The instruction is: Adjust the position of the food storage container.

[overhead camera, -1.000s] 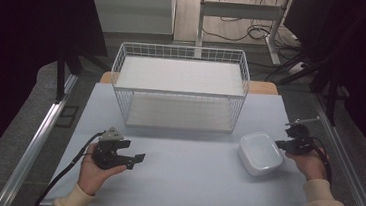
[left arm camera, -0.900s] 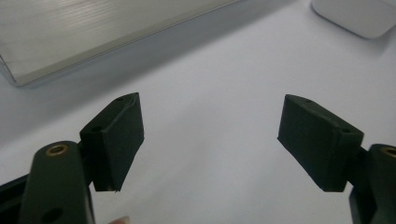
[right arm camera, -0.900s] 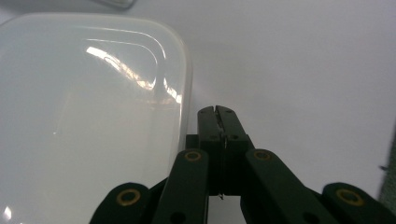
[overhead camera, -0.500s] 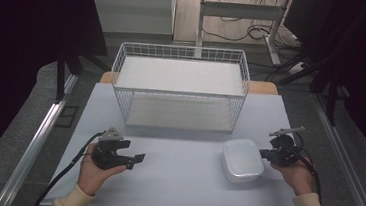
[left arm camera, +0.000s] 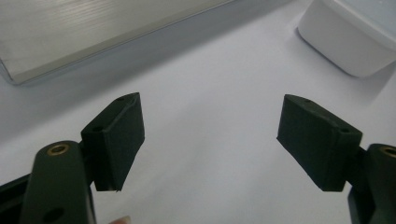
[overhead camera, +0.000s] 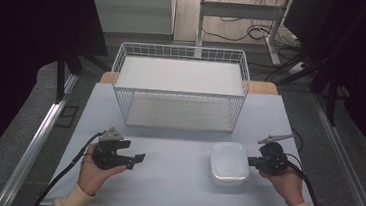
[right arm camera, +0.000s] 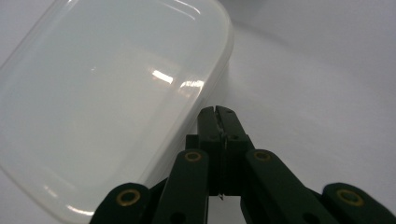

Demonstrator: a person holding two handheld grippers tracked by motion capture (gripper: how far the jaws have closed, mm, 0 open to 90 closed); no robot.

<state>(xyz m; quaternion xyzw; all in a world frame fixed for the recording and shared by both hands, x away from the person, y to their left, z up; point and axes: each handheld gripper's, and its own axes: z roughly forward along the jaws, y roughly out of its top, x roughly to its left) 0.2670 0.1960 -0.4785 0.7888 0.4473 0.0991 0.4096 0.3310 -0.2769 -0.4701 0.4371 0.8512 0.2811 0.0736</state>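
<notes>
A white, lidded plastic container (overhead camera: 229, 162) lies flat on the pale table (overhead camera: 173, 187), right of centre. My right gripper (overhead camera: 250, 161) is shut with nothing between its jaws, and its tip rests against the container's right side. In the right gripper view the closed tips (right arm camera: 218, 112) sit beside the container's rounded rim (right arm camera: 107, 102). At front left my left gripper (overhead camera: 138, 158) is held just above the table, pointing right. It stands open and empty (left arm camera: 210, 109), with the container (left arm camera: 345, 42) farther off at the upper right.
A white wire basket (overhead camera: 179, 90) with a flat shelf inside stands at the back centre of the table; its base (left arm camera: 93, 32) shows in the left gripper view. Cables trail from both grippers toward the front edge. Dark floor and metal rails flank the table.
My right gripper has moved left across the table, and the white container has slid left ahead of it. The left hand and its gripper have stayed put.
</notes>
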